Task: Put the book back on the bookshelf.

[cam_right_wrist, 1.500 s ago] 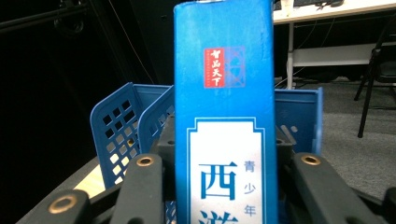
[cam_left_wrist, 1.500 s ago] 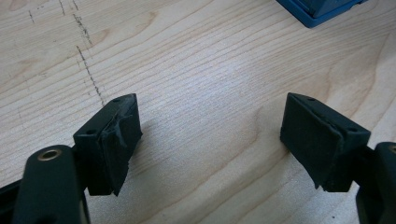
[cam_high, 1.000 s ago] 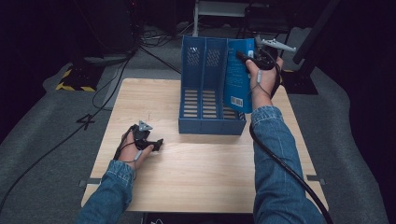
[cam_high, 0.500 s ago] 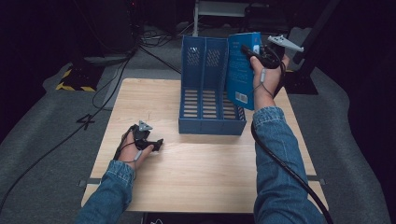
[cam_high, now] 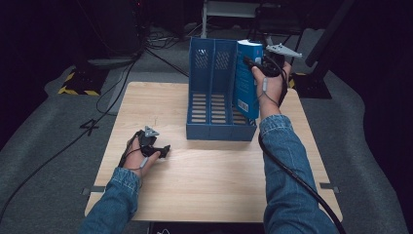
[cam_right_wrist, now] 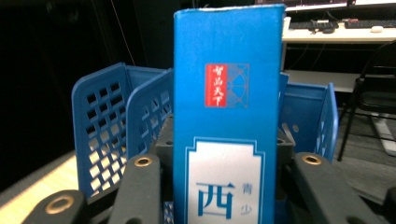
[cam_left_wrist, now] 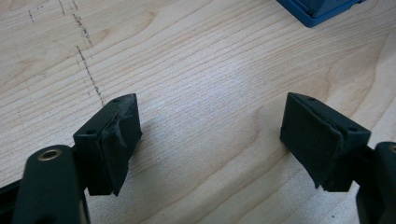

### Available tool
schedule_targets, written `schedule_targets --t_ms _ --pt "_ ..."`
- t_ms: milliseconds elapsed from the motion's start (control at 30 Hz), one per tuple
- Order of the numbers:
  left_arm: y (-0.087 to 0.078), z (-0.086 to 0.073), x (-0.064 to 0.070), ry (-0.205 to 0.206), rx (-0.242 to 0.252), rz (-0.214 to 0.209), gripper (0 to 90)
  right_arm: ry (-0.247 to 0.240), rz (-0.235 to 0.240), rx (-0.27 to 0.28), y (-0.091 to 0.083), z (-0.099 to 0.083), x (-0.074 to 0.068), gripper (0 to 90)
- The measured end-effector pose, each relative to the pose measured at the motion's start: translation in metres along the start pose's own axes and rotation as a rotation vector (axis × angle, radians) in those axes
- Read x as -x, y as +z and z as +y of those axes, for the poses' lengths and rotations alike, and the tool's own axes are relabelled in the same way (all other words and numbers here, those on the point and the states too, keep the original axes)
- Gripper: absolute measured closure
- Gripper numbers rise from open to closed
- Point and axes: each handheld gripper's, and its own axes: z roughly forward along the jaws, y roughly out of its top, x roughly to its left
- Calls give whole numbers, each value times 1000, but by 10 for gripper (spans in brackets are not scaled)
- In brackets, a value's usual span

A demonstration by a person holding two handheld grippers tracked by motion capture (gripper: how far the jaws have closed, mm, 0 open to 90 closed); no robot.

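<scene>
Blocking most of the right gripper view, the tall blue book with a red stamp and white label [cam_right_wrist: 228,116] stands upright, long axis vertical, spine toward the camera; its lower end is cut off at the frame edge. Right gripper [cam_high: 258,66] clamps the spine, jaws pressed to both covers. Book's foot dips into the rightmost slot of the blue plastic slotted file rack [cam_high: 212,92]; how deep is hidden. Left gripper [cam_left_wrist: 210,140] rests on the light wooden table [cam_high: 146,102], jaws wide apart, nothing between them.
</scene>
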Motion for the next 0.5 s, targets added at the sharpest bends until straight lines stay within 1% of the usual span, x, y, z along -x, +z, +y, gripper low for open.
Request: schedule_targets --t_ms 67,167,267,333,400,500 --pt "0 0 0 -2 2 0 207 -27 -12 -25 1 -1 -2 605" --pt "0 0 0 4 -1 1 207 -48 -18 -45 3 -6 -3 603" --pt "0 0 0 4 -1 2 207 -43 -21 -55 6 -13 -4 599" --pt "0 0 0 4 -1 2 207 -50 -29 -66 10 -19 -6 595" --pt "0 0 0 5 -1 2 207 -45 -38 -89 15 -26 -8 589" --pt "0 0 0 4 0 1 207 -36 -57 -138 24 -39 -6 587"
